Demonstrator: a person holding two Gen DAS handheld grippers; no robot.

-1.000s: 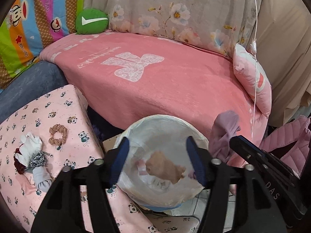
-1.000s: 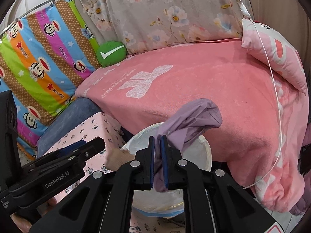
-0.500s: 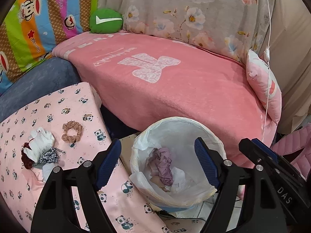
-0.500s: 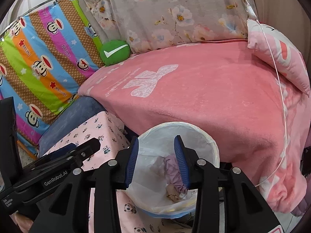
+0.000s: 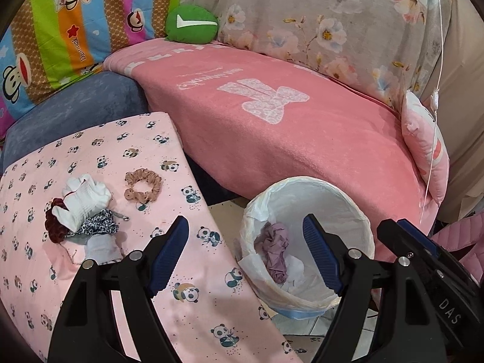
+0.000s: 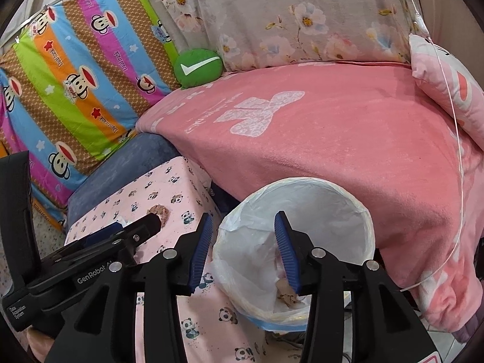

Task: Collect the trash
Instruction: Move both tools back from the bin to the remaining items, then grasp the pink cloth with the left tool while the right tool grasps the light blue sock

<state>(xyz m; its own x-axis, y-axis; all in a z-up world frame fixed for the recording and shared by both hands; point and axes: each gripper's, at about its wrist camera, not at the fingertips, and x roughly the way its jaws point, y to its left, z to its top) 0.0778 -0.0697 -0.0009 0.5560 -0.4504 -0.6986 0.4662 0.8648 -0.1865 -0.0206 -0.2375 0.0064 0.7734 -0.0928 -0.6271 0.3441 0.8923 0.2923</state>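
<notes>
Both your grippers stand wide apart and hold nothing: the left gripper (image 5: pixel 245 254) spans the panda cloth's (image 5: pixel 99 157) right edge, the right gripper (image 6: pixel 242 248) the bin's (image 6: pixel 332 187) left rim. Inside the bin lies the purple wad (image 5: pixel 275 251).

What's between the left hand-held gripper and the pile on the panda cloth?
Nothing visible. The left hand-held gripper is open and empty, and only bare panda cloth lies between it and the pile. The scrunchie sits apart, beside the pile.
</notes>
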